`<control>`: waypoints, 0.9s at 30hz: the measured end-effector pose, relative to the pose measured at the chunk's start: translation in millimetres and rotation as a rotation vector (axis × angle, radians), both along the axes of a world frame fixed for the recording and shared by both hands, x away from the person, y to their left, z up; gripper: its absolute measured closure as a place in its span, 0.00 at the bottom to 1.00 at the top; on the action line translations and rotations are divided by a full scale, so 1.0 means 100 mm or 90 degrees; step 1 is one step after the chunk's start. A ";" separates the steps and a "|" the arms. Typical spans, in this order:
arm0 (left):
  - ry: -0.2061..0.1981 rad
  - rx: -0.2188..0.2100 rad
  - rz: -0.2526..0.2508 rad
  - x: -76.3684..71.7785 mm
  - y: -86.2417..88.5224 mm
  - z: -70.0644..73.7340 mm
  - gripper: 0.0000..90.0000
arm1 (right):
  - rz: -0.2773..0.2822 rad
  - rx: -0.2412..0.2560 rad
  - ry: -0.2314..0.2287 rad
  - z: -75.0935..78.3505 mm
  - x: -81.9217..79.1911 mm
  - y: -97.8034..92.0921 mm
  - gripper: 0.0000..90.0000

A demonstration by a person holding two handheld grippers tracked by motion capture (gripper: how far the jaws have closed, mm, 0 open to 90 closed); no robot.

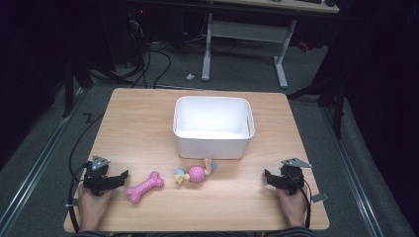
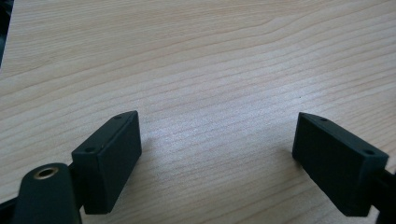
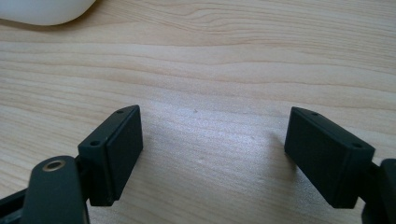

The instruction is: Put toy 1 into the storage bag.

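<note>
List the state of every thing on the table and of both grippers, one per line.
White plastic bin: upright, open-topped, empty.
Pink rubber bone toy: lying flat, untouched.
Pink ball toy with pastel rope ends: lying flat, untouched.
Left gripper: open, holding nothing.
Right gripper: open, holding nothing.

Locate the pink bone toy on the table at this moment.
In the high view the pink bone toy lies near the table's front edge, left of centre, between the left gripper and the pink ball toy.
</note>
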State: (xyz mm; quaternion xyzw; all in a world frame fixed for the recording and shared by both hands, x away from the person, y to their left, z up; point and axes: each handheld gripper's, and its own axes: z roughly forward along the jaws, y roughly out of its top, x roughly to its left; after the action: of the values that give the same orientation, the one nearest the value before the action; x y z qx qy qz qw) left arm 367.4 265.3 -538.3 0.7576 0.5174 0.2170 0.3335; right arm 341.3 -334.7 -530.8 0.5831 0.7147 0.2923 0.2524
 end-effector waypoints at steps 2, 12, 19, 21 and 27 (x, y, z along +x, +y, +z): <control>0.000 0.000 0.001 0.00 0.00 0.00 0.18 | 0.000 0.000 0.000 0.00 0.00 0.00 0.22; 0.001 0.000 0.004 0.00 -0.01 0.00 0.17 | -0.001 0.000 0.000 0.00 0.00 0.00 0.22; 0.003 0.001 0.006 0.01 -0.02 0.00 0.16 | -0.001 0.000 0.000 0.00 0.00 0.00 0.22; 0.003 0.001 0.005 0.01 -0.02 0.00 0.16 | -0.001 0.000 0.000 0.00 0.00 0.00 0.22; 0.002 -0.002 0.001 0.01 -0.01 0.00 0.16 | -0.001 0.000 0.000 0.00 0.00 0.00 0.22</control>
State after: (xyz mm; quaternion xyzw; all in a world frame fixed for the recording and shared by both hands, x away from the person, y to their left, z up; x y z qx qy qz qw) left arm 368.2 264.1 -538.2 0.7571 0.5187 0.2154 0.3337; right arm 341.1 -334.5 -530.8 0.5837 0.7141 0.2922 0.2528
